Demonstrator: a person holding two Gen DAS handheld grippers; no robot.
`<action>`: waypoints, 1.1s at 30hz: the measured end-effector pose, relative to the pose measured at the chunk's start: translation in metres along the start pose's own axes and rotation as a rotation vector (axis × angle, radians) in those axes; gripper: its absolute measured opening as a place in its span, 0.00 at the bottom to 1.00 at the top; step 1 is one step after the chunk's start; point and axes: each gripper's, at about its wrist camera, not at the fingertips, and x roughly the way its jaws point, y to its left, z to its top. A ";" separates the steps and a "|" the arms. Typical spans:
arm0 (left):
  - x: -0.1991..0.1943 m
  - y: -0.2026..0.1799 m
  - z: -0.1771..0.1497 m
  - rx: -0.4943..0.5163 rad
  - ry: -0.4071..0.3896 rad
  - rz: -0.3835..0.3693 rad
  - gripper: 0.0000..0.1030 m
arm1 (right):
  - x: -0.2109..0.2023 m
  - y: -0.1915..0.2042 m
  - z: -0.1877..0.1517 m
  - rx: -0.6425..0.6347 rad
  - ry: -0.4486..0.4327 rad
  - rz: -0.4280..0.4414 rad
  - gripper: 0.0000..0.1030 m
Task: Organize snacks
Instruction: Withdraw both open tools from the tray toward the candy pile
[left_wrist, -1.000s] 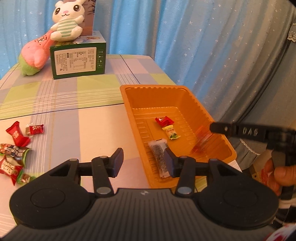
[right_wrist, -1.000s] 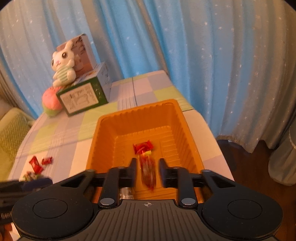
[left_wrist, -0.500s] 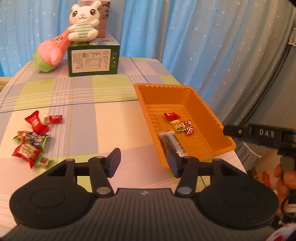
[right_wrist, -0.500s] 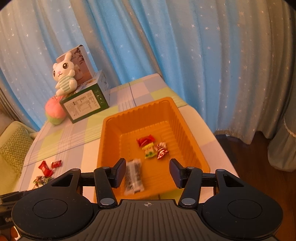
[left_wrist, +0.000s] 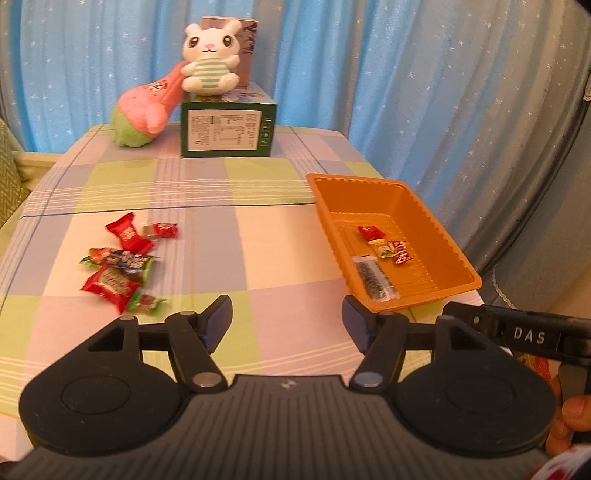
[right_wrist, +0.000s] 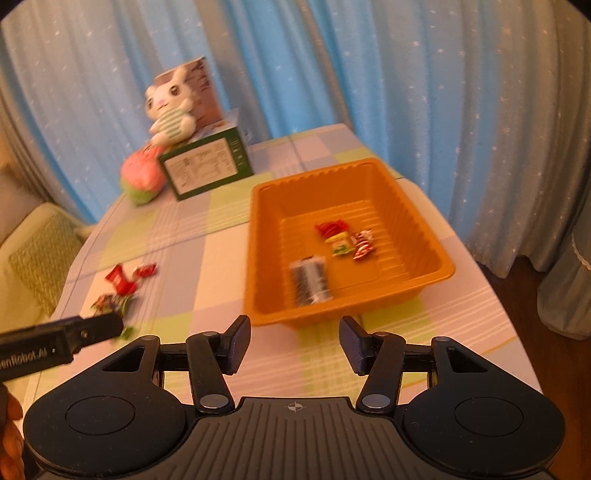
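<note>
Both tongs have drawn back from the ribbed orange plastic tray (left_wrist: 436, 229) since the earlier frame, when the right tongs hung over its floor with a red wrapper blurred between the pads — that wrapper now lies inside. Four snacks rest on the tray floor: a red wrapped candy (left_wrist: 371, 232), a yellow-green sachet (left_wrist: 380, 247) touching it, a red-and-white twisted candy (left_wrist: 400, 253) just beside that, and a clear packet of dark seeds (left_wrist: 373, 277) nearer the tray's front wall. The tray sits at the right edge of the bench (left_wrist: 258, 236), which wears a pastel checked cloth.

Toward the left edge a loose cluster of wrapped snacks (left_wrist: 122, 266) lies well apart from the tray — red, green and dark wrappers, some touching.

The left tongs (left_wrist: 287, 321) hover above the front of the bench, jaws opening, nothing between them. The right tongs (right_wrist: 294, 341) are spread too, empty, in front of the tray's near wall. A hand (left_wrist: 570, 421) shows at the right border of the left view.

At the far edge stands a green printed box (left_wrist: 227, 131) with a white plush rabbit (left_wrist: 210, 61) seated on top and a pink-and-green plush (left_wrist: 146, 110) leaning beside it. Blue star-dotted curtains (left_wrist: 424, 74) hang behind.
</note>
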 end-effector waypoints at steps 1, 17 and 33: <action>-0.002 0.002 -0.001 -0.002 0.000 0.003 0.61 | 0.000 0.004 -0.002 -0.005 0.004 0.004 0.53; -0.026 0.039 -0.014 -0.005 -0.014 0.064 0.71 | 0.009 0.047 -0.019 -0.080 0.041 0.036 0.54; -0.037 0.102 -0.023 -0.068 -0.004 0.155 0.73 | 0.029 0.083 -0.025 -0.128 0.066 0.089 0.54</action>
